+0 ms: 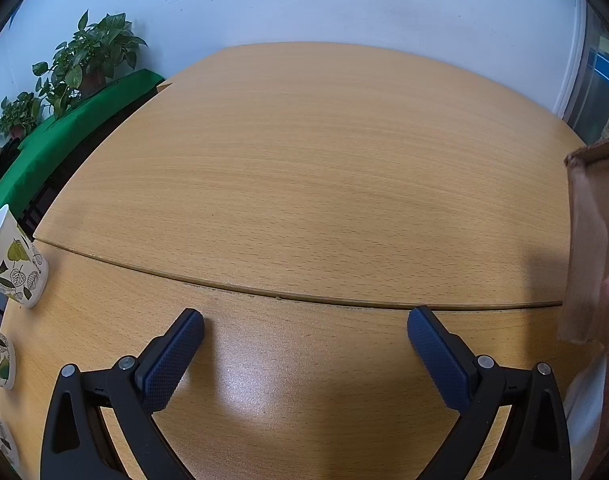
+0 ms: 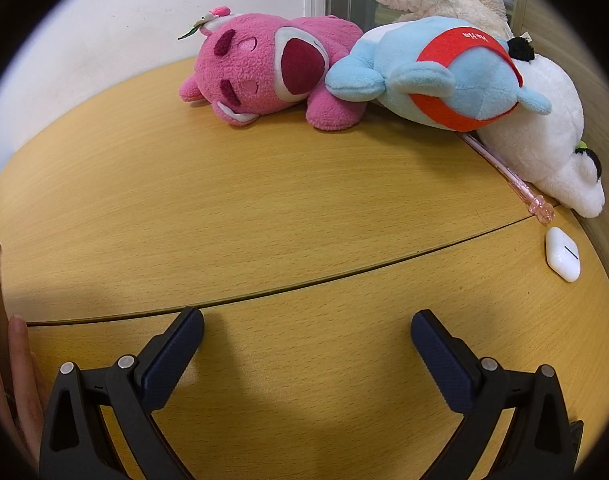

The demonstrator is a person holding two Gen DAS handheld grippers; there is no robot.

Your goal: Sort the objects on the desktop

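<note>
Right tongs (image 2: 306, 334) spread wide, empty, pink plush (image 2: 264, 72) well beyond

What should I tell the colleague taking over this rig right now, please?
Left tool: open, empty, over bare table. Right tool: open, empty.
Left side: paper cups along the table edge; cardboard box at the right of the left view.
Right side: pink plush, blue plush and white plush piled together; pink pen partly under them; white earbud case nearby.
Nothing looks sorted yet; everything remains.
</note>
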